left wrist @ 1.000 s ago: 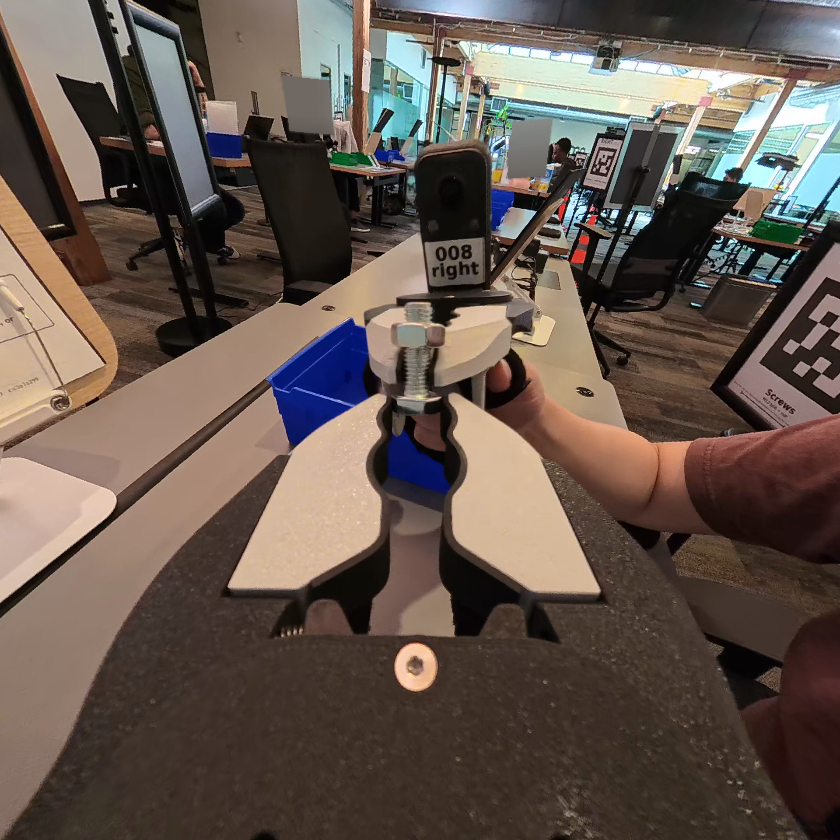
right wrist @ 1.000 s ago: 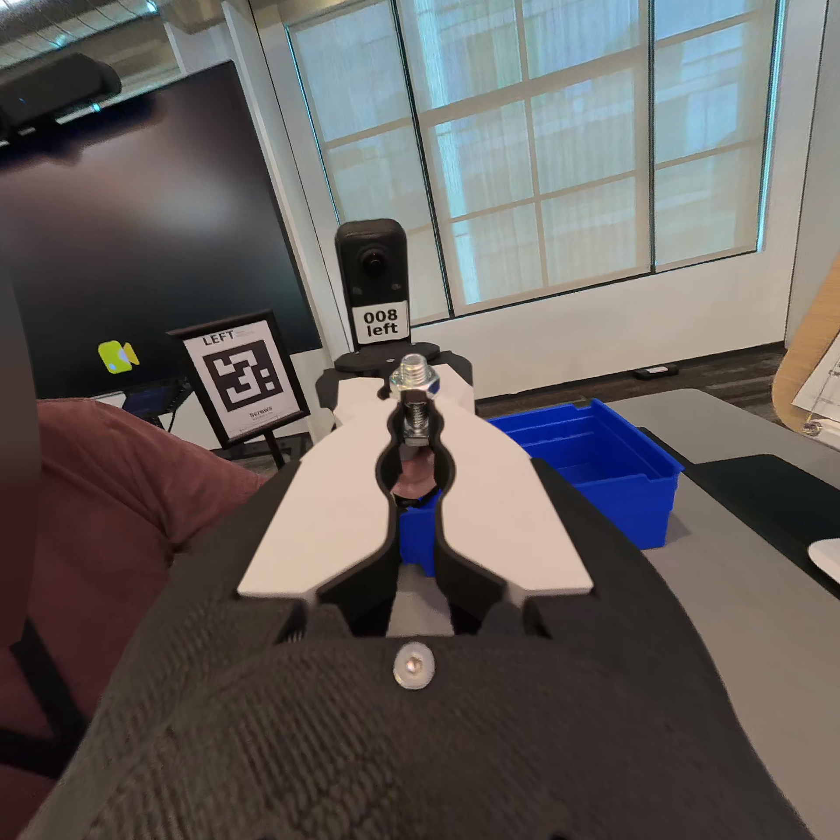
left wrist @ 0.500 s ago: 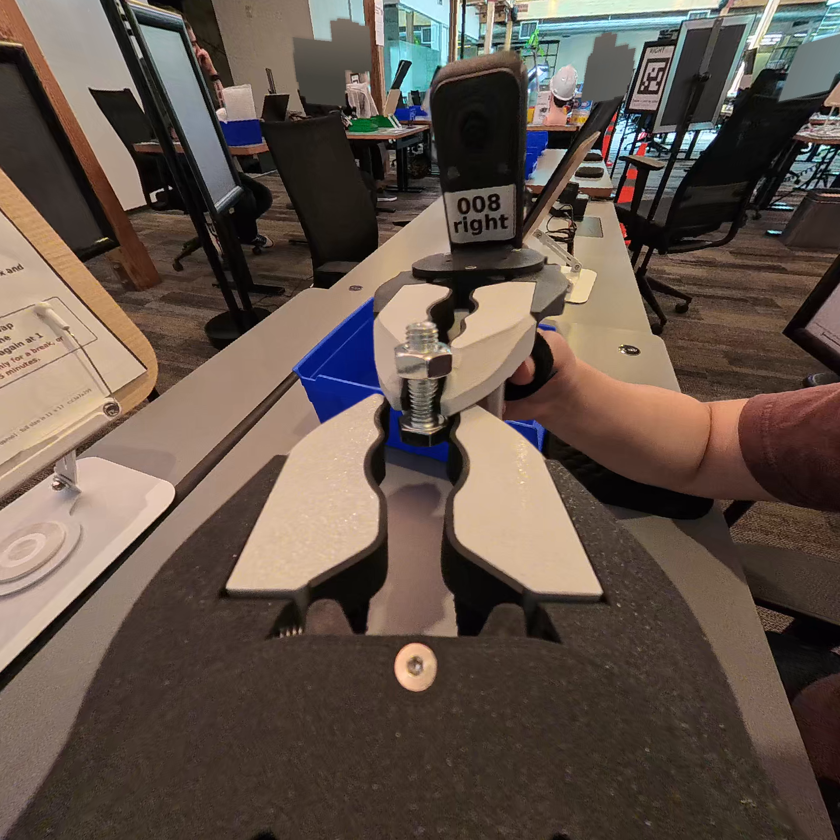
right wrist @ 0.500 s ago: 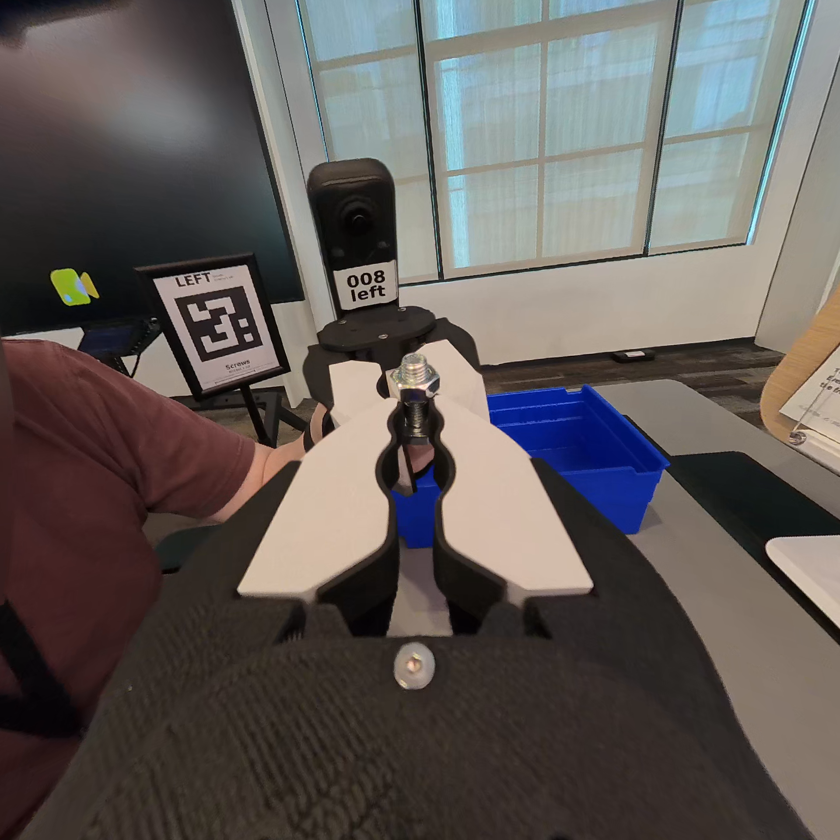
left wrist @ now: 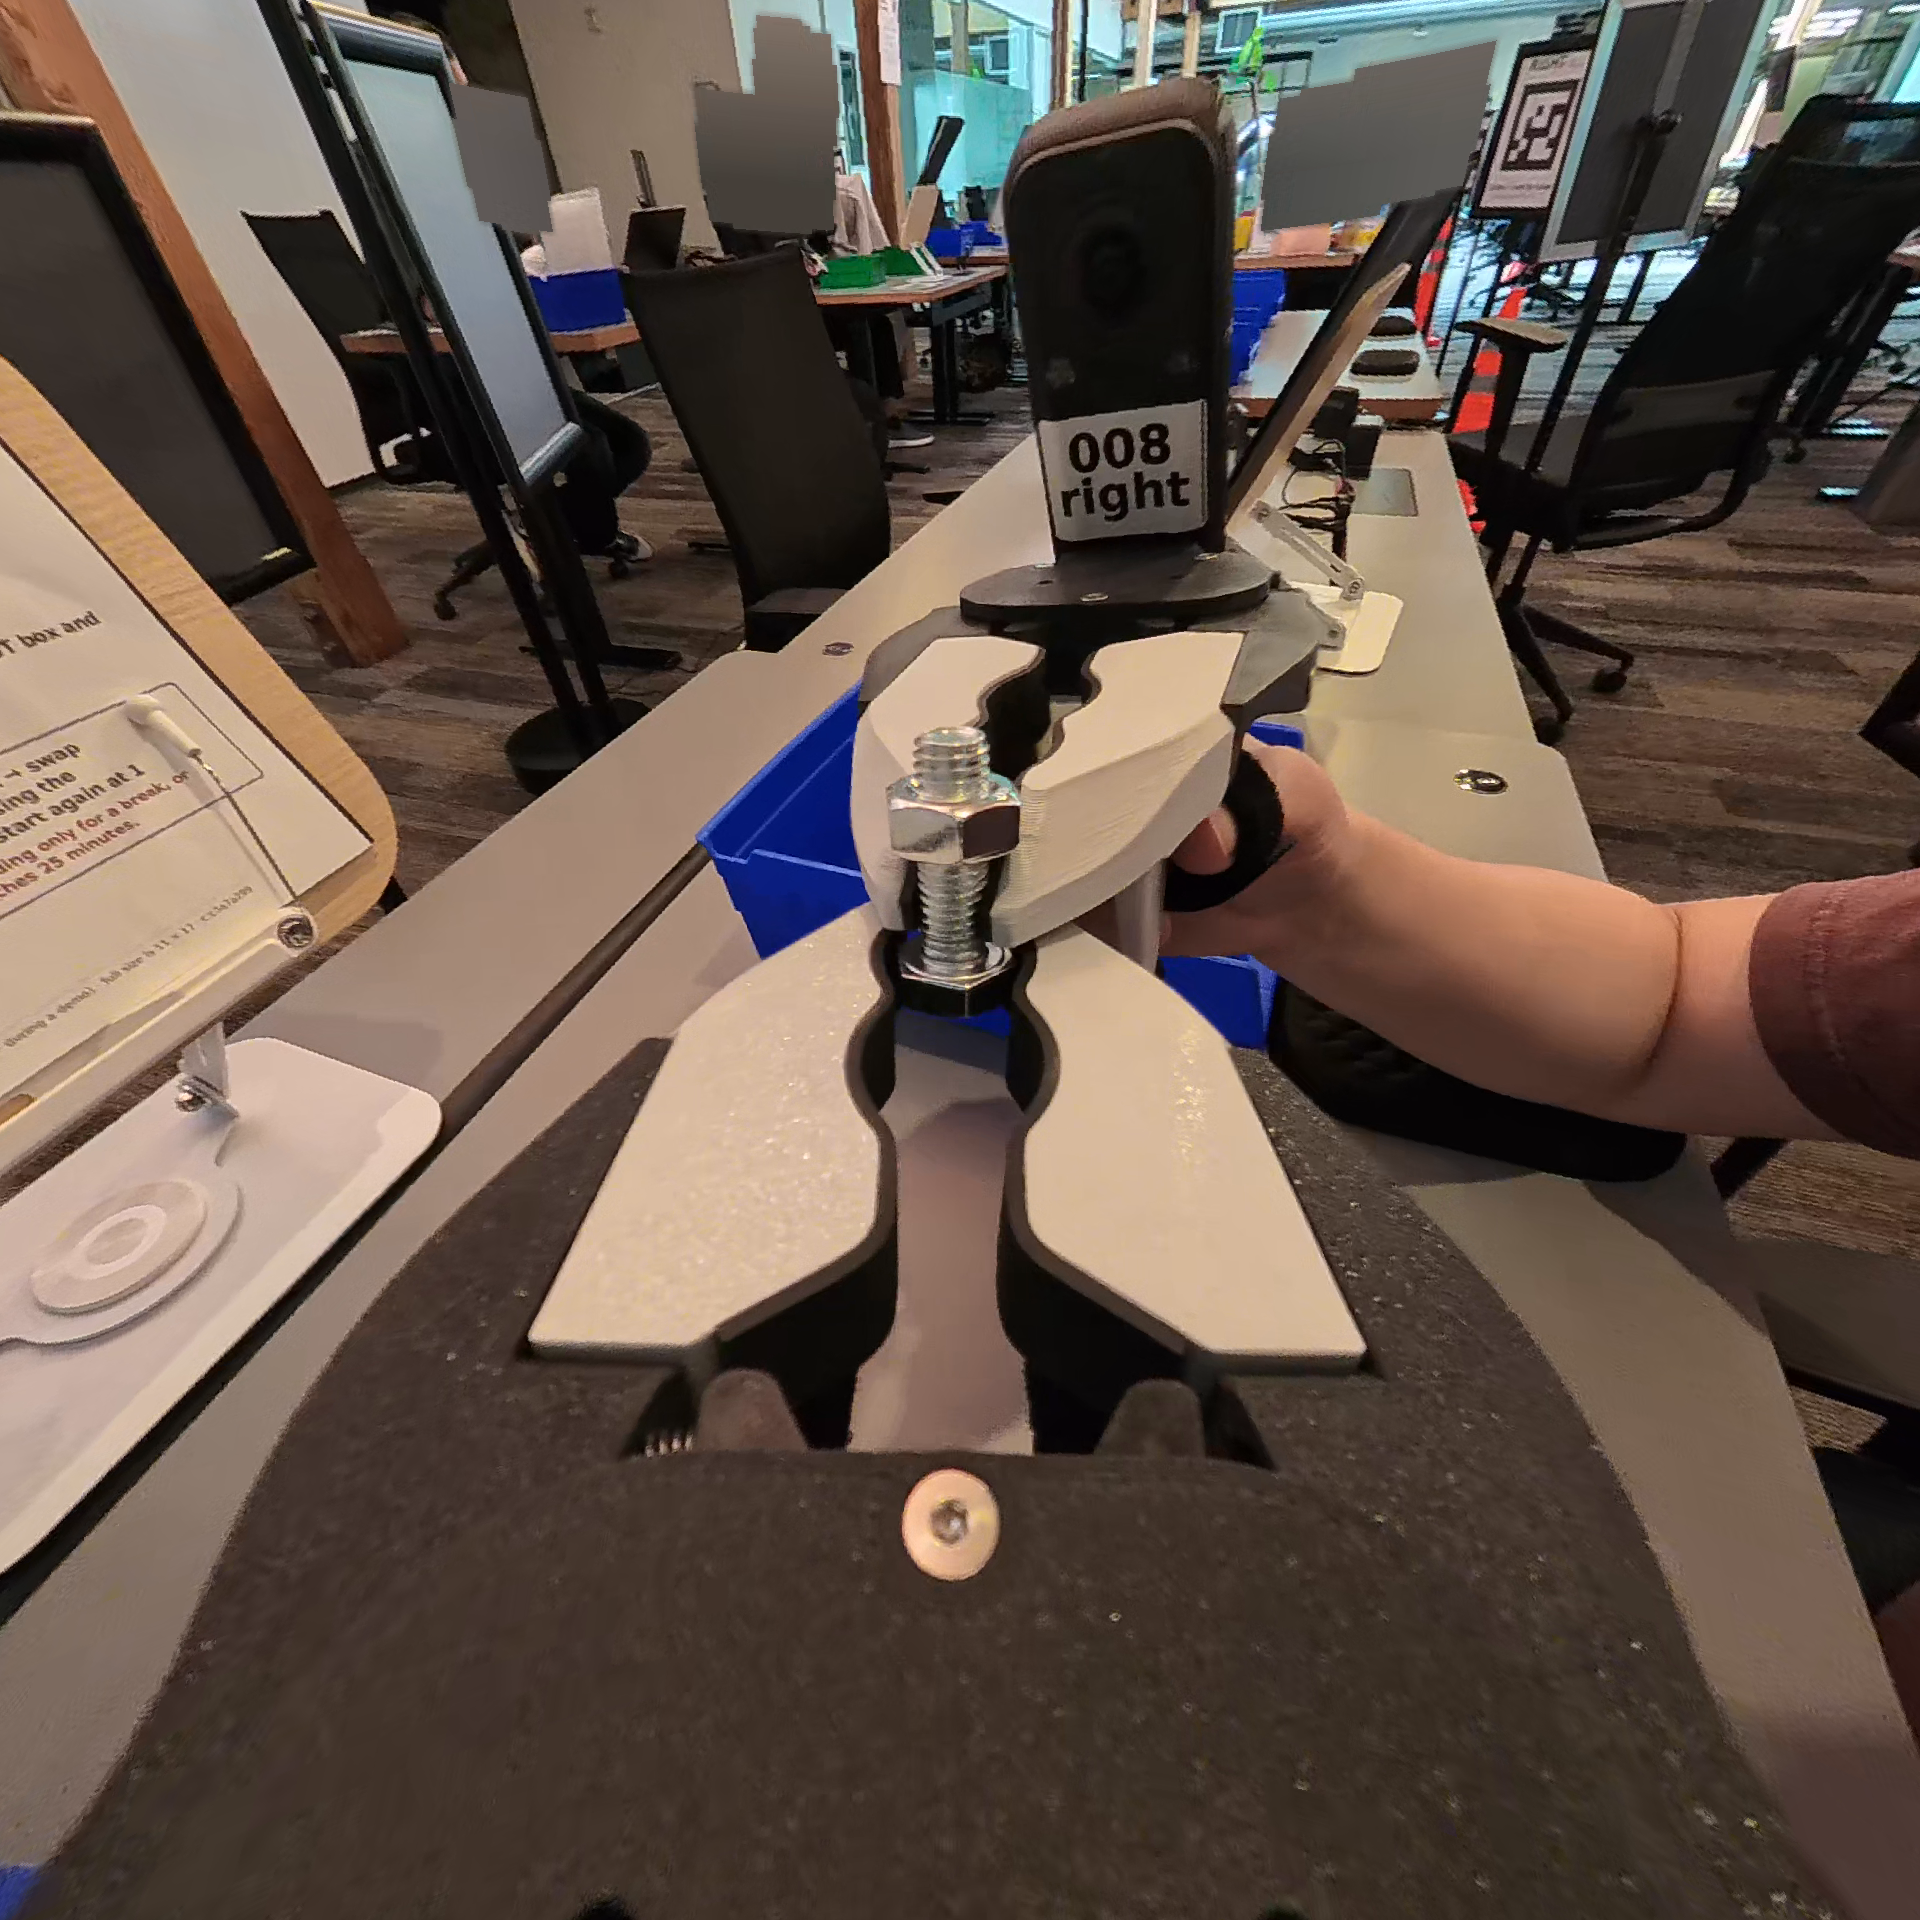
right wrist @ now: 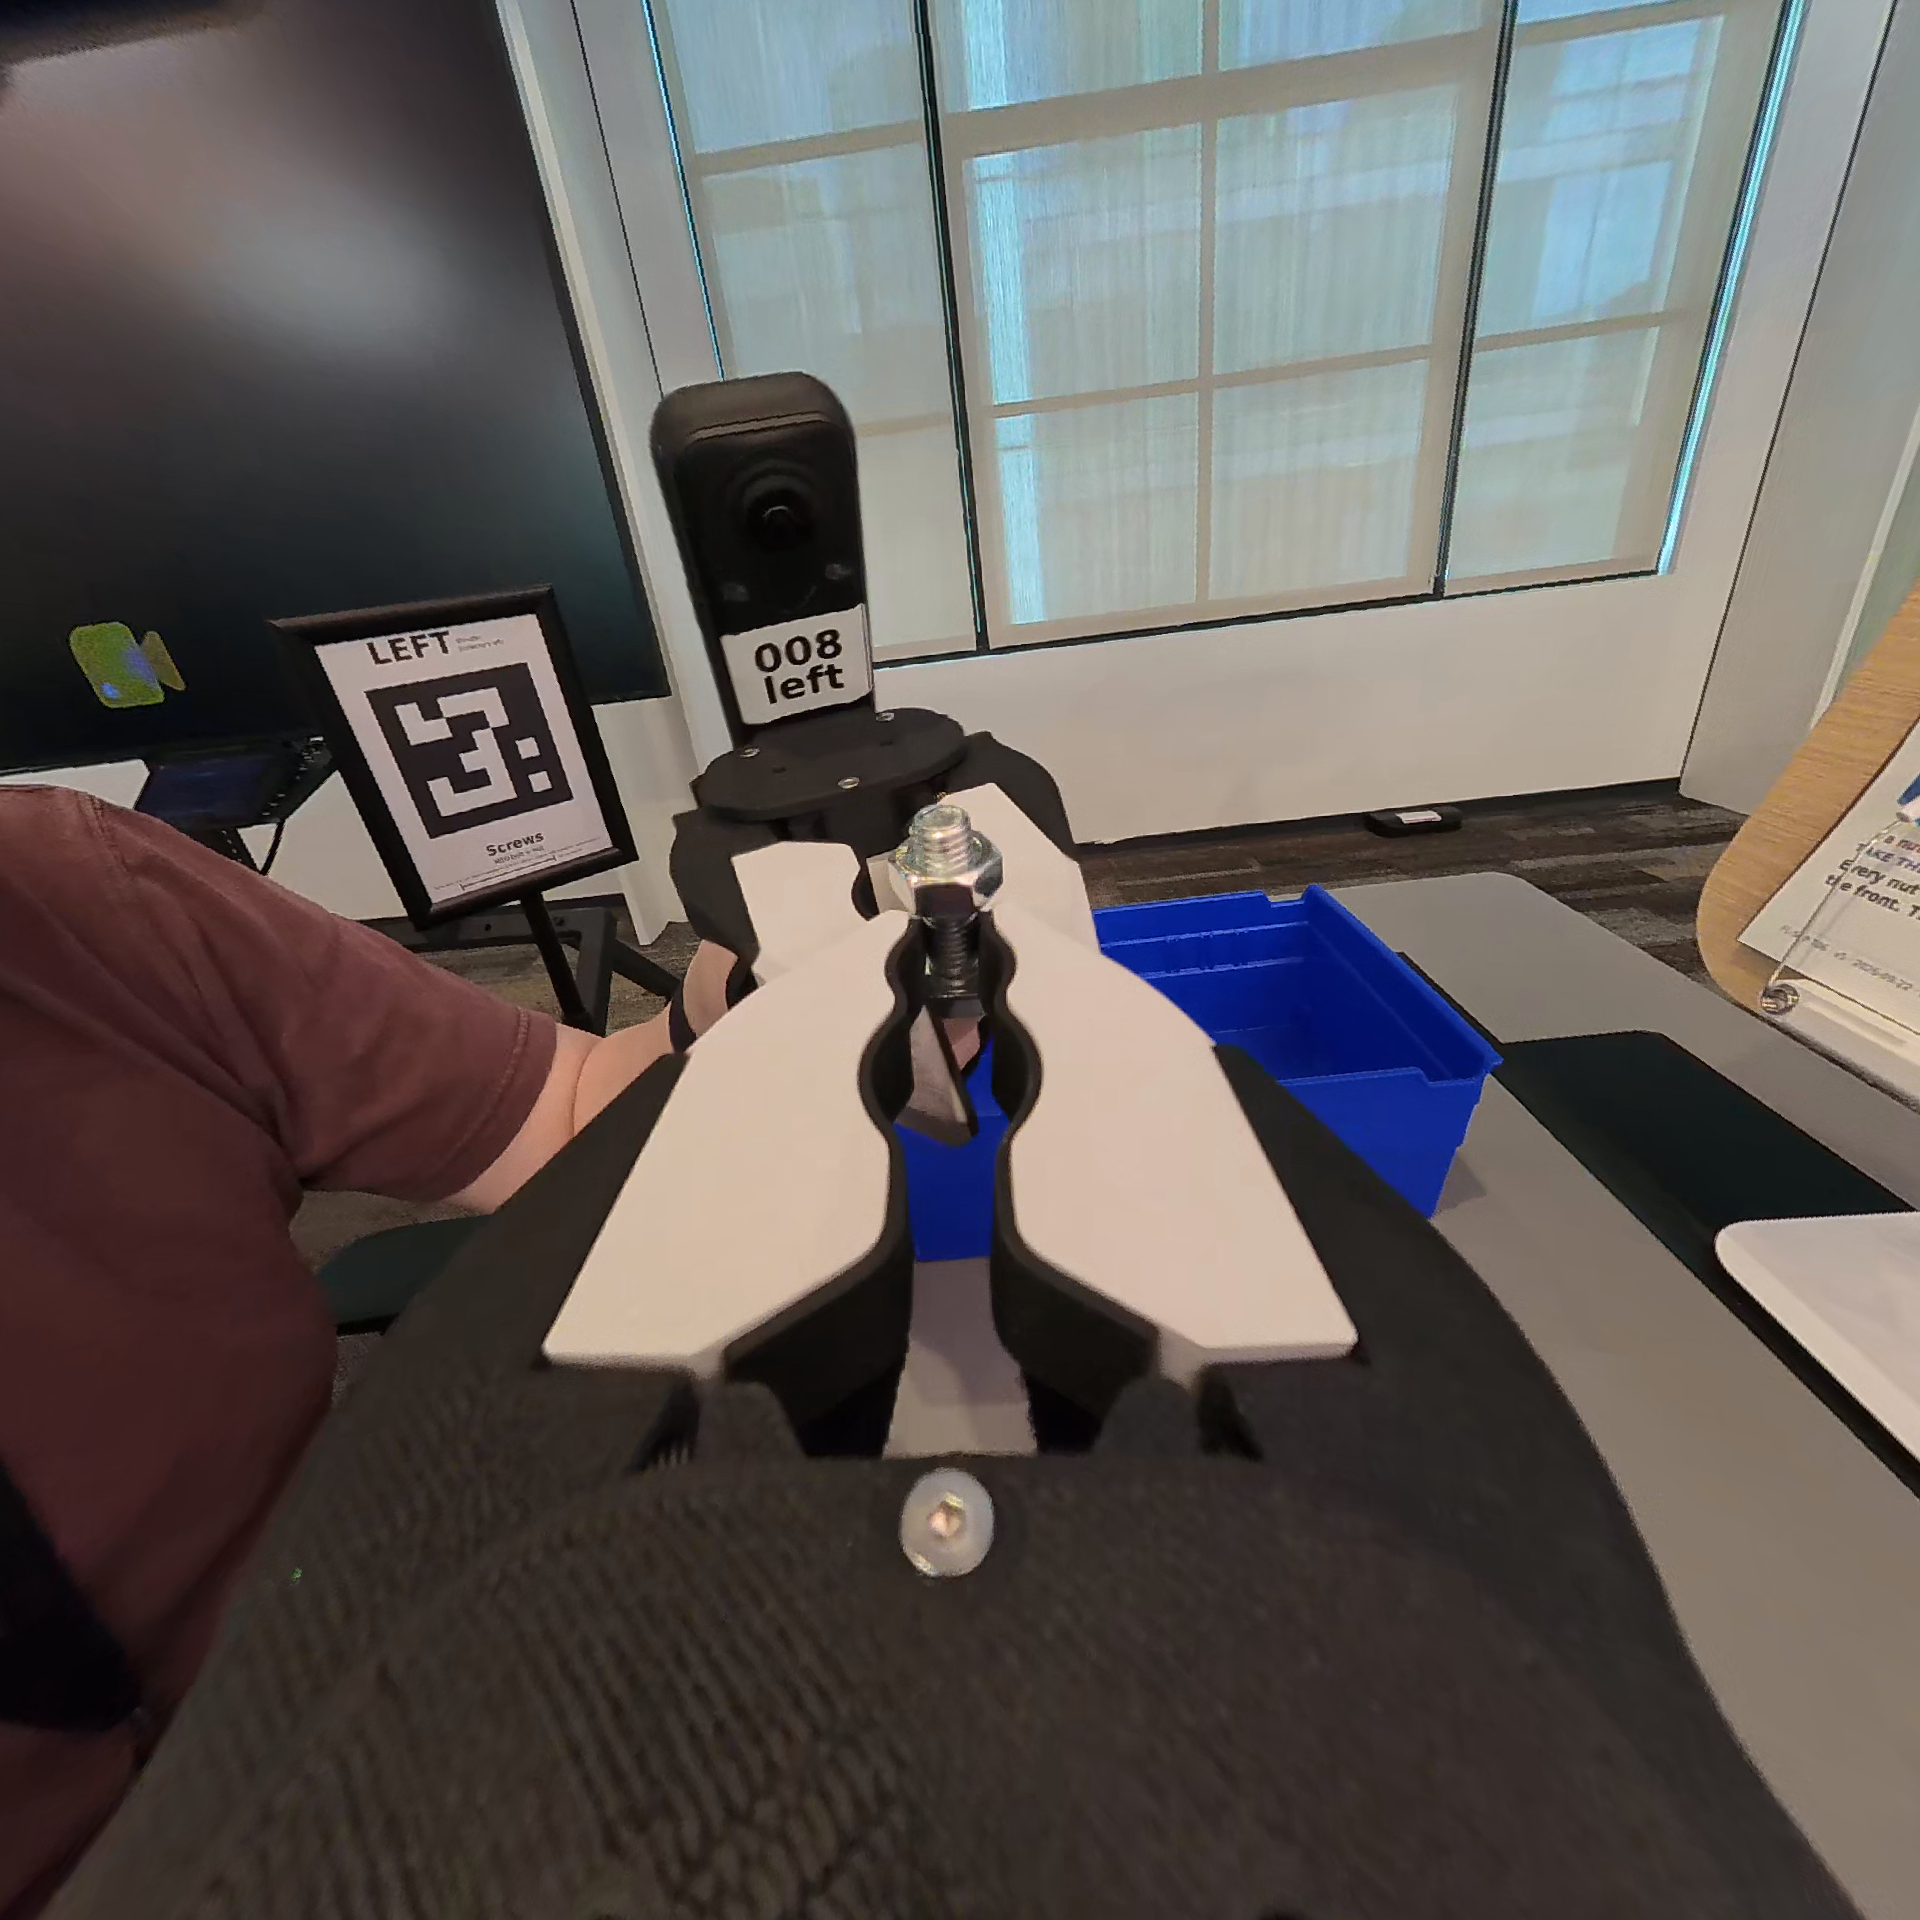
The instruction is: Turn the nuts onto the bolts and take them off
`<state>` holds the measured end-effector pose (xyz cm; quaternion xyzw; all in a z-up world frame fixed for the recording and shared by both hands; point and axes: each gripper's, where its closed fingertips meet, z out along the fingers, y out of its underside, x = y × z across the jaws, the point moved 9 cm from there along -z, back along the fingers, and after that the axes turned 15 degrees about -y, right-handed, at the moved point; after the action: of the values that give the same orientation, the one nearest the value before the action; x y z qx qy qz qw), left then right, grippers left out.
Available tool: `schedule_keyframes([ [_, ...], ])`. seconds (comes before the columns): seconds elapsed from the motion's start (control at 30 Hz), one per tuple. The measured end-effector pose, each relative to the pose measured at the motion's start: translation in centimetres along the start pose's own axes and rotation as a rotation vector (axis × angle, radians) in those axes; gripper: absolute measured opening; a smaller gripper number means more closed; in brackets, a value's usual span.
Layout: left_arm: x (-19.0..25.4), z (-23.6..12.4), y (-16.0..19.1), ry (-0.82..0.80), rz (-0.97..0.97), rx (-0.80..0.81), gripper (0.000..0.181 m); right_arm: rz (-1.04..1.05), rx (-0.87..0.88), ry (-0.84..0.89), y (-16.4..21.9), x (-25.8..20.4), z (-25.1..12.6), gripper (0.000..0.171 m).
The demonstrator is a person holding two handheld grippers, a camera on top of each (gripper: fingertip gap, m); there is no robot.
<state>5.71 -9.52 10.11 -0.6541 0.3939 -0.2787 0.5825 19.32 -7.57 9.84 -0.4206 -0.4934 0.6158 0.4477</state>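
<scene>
Open-plan office all round: desks and black chairs to one side, tall windows to the other. Nearer, grey table (left wrist: 1455, 831) carrying a blue bin (right wrist: 1299, 997) just behind the work.

Above that bin, left gripper (left wrist: 951, 961) closed hard on the hex head of the bolt (left wrist: 951, 914), keeping it upright with the thread pointing up. Facing it from the opposite side, right gripper (right wrist: 948, 940) with fingers drawn together, apparently pinching the nut (left wrist: 953, 826). Nut partway along the thread, some bare turns above, more shank showing below down to the head.

Judged as plain steel hardware: rigid, dense for its bulk, impossible to crush, yet slick against smooth pads. Best taken across opposite flats of each hex, never on the thread. Likely to skid round or bind if tilted off the bolt's axis while turning.
</scene>
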Motion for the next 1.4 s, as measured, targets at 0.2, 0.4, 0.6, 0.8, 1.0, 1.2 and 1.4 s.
schedule_keyframes([
  [0.2, 0.2, 0.1, 0.0, -0.088, 0.061, 0.004, 0.015, 0.002, 0.002, 0.019, 0.0, 0.1, 0.0, 0.012],
  [0.4, -0.2, 0.1, 0.2, -0.094, 0.059, -0.020, 0.015, -0.011, 0.040, 0.031, -0.7, 0.0, -0.8, 0.022],
  [0.6, 0.2, 0.8, 0.7, -0.084, 0.089, -0.069, 0.015, -0.060, -0.039, 0.084, -1.4, -0.6, -1.2, 0.024],
  [0.8, 0.7, 1.2, 0.9, -0.060, 0.095, -0.084, 0.015, -0.041, -0.072, 0.063, -1.2, -0.6, -0.9, 0.010],
  [1.0, 0.7, 1.0, 0.8, -0.053, 0.094, -0.073, 0.015, -0.034, -0.046, 0.047, -1.2, -0.6, -1.0, 0.010],
  [1.2, 0.6, 0.9, 0.8, -0.047, 0.083, -0.066, 0.016, -0.009, -0.013, 0.065, -1.2, -0.5, -0.9, 0.009],
  [1.4, 0.6, 1.2, 0.9, -0.069, 0.065, -0.033, 0.020, -0.011, -0.007, 0.072, -0.9, -0.5, -0.4, 0.009],
])
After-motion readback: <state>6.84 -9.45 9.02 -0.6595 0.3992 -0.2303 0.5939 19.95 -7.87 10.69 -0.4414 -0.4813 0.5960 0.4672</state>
